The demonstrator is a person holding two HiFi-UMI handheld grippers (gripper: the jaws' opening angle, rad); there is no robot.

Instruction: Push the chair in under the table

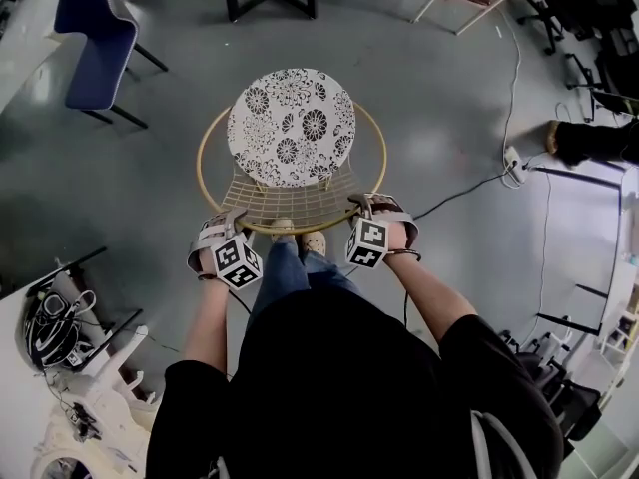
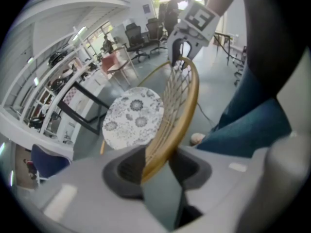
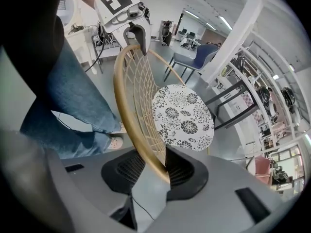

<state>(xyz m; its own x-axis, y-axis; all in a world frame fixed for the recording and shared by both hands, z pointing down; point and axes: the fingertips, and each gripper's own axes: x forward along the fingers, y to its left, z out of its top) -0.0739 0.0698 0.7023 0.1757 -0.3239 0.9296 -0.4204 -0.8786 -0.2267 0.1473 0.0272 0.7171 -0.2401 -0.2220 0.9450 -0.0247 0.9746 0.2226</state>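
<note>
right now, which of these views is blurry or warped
Head view: sharp and evenly lit, the chair crisp, edges bowed by the wide lens. Left gripper view: soft all over, with bright glare at the top. Right gripper view: clearer, strongly bowed, with dark corners.

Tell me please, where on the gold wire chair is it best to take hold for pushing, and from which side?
Grip the top rim of the backrest, coming from above and behind. It is a thin round hoop that fits between jaws, as the left tool and right tool show, one toward each side.
</note>
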